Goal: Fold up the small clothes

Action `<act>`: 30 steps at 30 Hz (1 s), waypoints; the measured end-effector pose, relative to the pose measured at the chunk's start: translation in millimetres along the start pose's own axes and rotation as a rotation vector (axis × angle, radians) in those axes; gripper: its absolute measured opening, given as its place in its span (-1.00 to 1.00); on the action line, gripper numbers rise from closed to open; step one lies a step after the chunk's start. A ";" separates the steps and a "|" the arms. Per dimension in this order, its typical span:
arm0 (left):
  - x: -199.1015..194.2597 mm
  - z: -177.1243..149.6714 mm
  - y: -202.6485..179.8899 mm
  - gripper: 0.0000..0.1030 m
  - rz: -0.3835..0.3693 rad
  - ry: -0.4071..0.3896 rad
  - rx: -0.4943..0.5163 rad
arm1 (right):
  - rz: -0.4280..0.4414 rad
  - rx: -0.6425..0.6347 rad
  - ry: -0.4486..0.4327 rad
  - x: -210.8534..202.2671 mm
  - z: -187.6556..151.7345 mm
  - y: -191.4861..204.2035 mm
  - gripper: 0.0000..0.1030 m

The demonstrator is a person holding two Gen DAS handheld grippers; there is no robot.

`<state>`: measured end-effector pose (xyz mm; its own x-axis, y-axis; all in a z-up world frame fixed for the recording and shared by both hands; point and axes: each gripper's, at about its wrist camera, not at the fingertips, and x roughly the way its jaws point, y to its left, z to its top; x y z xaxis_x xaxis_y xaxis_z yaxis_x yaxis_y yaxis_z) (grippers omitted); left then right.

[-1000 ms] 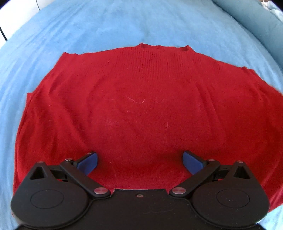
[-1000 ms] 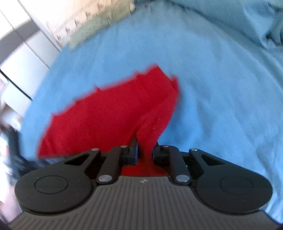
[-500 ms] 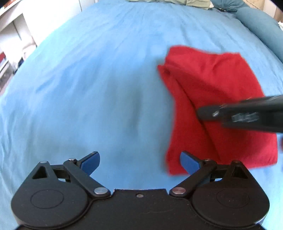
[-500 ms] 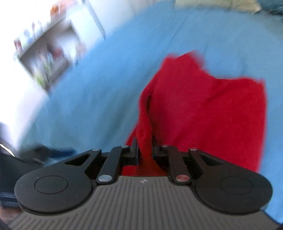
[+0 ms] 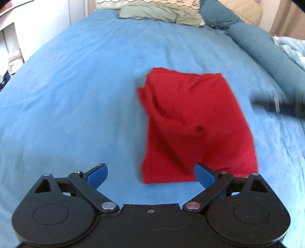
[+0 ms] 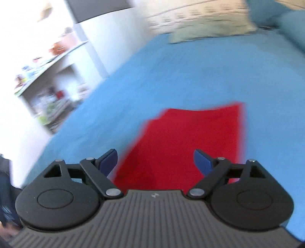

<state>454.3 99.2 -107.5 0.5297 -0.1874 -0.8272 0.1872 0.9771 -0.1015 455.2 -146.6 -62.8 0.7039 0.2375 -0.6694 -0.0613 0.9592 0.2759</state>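
Blue bed (image 5: 85, 85) fills both views, with pillows (image 5: 160, 11) at its head edge and shelves (image 6: 47, 76) off to one side. On it, right of middle and well short of the foot edge, I see the red top (image 5: 192, 122) lying folded but lumpy on its left side. My left claw (image 5: 150, 172) hangs spread and empty near its corner; my right claw (image 6: 155, 160) hangs spread and empty over it. I judge that smoothing comes next: press flat, don't drag the layers.
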 end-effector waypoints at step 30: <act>60.6 -18.7 28.4 1.00 0.135 0.056 -0.067 | -0.333 -0.087 0.043 -5.4 -105.7 -60.8 0.80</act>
<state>476.3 117.4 -170.8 0.4992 -0.0502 -0.8650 0.0607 0.9979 -0.0228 380.3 -190.0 -148.9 0.6651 -0.0866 -0.7417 0.1057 0.9942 -0.0212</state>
